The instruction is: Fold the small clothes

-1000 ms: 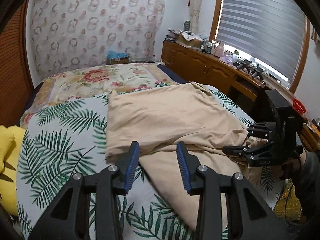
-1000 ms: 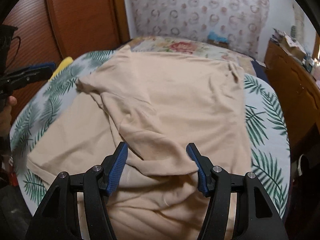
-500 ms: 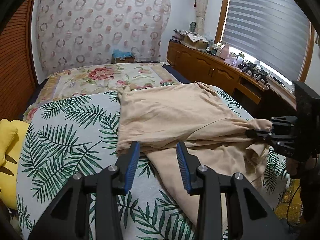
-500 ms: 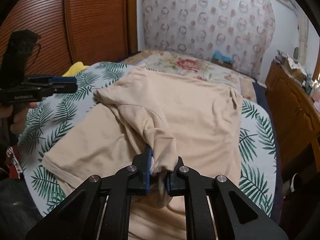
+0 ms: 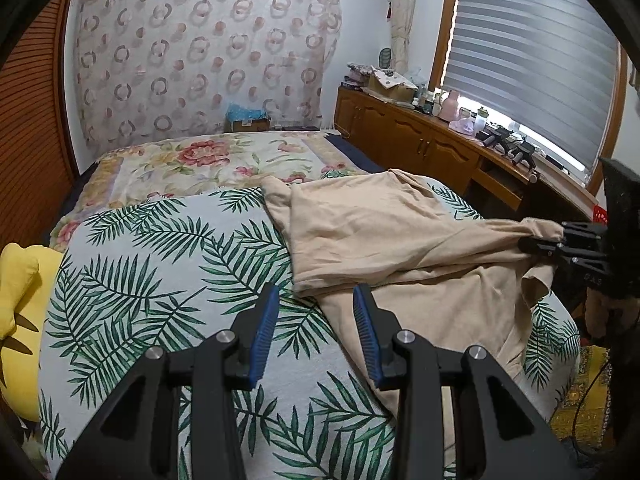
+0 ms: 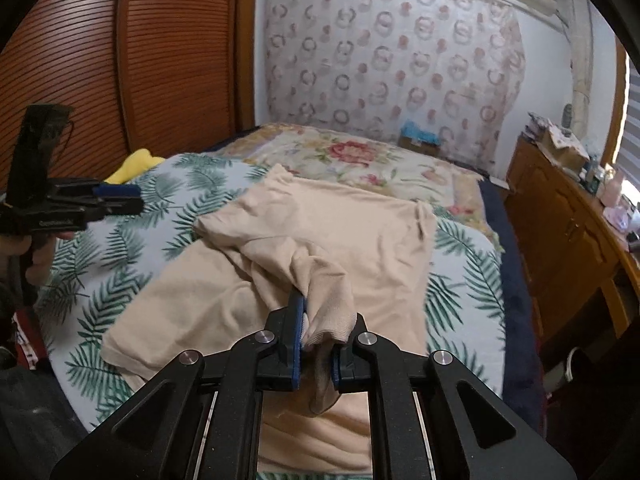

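The wide bed [image 5: 168,264], spread with a white cover printed in green palm fronds, carries the whole job. Across its right half lies the task's thing, a large beige knit garment [image 6: 360,232], mostly flat at the far end but rumpled and doubled over itself nearer the cameras, with one hem hanging off the bed's near edge. A yellow cushion [image 5: 16,300] sits at the bed's left side, well apart from the cloth.

The right tool [image 6: 316,356], black with blue pads, has just been closing, and its jaws are now clamped on a bunched sleeve or corner of the garment, which rises from the bed in a taut ridge toward it. In the left wrist view the same pinch shows at the right edge, fabric drawn out to a point. The left tool [image 5: 316,332] hovers over the near left edge of the garment with its jaws apart and nothing between them.

The step in hand looks like drawing the gathered part out so the cloth lies flat before any fold. To do it well, I judge the right hand should pull gently outward, not only up, so the ridge opens. The left tool would best pin the near left edge, or the whole garment may slide.
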Available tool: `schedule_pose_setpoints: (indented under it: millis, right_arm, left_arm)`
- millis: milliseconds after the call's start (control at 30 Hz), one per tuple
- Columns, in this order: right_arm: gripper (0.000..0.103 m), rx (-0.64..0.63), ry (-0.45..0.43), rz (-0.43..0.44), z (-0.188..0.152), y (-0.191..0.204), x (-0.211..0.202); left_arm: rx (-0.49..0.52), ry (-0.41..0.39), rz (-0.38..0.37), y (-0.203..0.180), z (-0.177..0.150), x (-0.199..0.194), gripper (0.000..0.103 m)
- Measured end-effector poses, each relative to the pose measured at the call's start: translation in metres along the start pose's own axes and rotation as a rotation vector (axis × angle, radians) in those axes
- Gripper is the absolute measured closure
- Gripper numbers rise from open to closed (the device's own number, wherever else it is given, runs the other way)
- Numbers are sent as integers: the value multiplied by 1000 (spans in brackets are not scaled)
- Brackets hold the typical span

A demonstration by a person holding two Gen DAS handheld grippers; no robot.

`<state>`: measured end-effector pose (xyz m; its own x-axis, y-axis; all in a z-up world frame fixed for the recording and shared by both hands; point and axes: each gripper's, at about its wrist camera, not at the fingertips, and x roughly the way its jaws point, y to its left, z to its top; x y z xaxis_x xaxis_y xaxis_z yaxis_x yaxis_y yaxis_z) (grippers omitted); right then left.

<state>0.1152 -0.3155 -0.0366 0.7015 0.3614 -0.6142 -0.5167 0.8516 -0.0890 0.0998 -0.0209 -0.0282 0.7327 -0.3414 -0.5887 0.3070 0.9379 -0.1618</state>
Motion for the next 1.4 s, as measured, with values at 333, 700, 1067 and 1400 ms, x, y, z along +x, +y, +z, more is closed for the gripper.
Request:
schedule_pose_setpoints:
  millis: [333, 700, 1067, 1400]
  right_arm:
    - [91, 87, 89, -22, -33, -29, 11]
    - [56, 87, 3, -76, -11, -40, -21]
    - [49, 38, 8, 18, 28, -18, 22]
    - [49, -53, 72, 133, 63, 13, 89]
  left_arm:
    - [-5, -3, -3, -2, -2, 0, 66]
    - [-14, -13, 6, 0, -1, -1, 66]
    - [-6, -5, 47, 17, 10, 14, 66]
    - [-36, 25, 99, 50, 20, 37, 66]
